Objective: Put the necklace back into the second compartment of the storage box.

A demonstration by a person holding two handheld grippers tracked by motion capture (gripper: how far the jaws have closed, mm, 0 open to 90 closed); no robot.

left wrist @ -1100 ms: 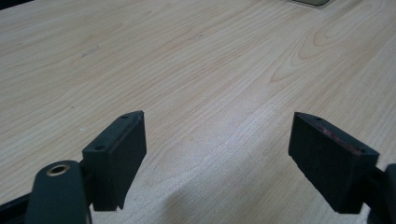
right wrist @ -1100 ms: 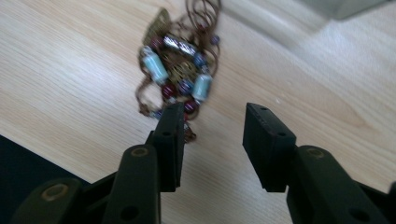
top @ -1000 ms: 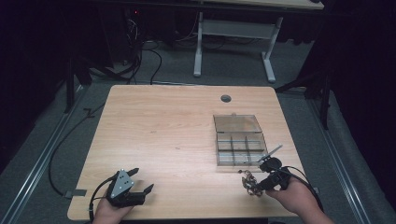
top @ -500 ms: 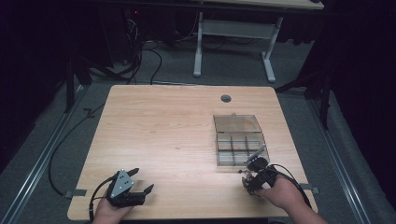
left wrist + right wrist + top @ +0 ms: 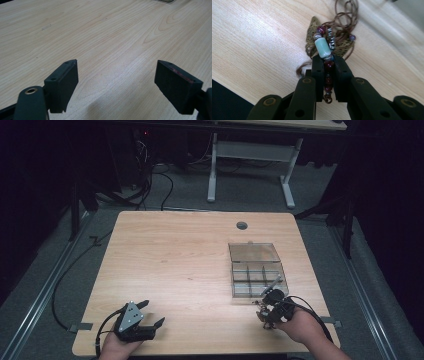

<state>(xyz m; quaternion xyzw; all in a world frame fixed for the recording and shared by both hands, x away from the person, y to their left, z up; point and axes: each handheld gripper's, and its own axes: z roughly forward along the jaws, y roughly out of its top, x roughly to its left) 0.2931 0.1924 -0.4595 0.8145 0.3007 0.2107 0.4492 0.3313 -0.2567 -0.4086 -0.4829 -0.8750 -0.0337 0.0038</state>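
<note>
Beaded necklace (image 5: 323,47): its red beads sit half hidden between the right gripper (image 5: 329,58), whose jaws have just been closing onto it. Clear compartment box (image 5: 257,270) stands just beside; left gripper (image 5: 116,75) gapes wide over bare table (image 5: 170,255).

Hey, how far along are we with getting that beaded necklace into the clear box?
Done: the right claw, jaws just closing, has pinched the beaded necklace on the table. In hand: the grip itself, beside the open compartment box. Left: lifting it and setting it in a compartment. The left claw rests open, idle.

Dim surroundings, lit tabletop, soft blur
</note>
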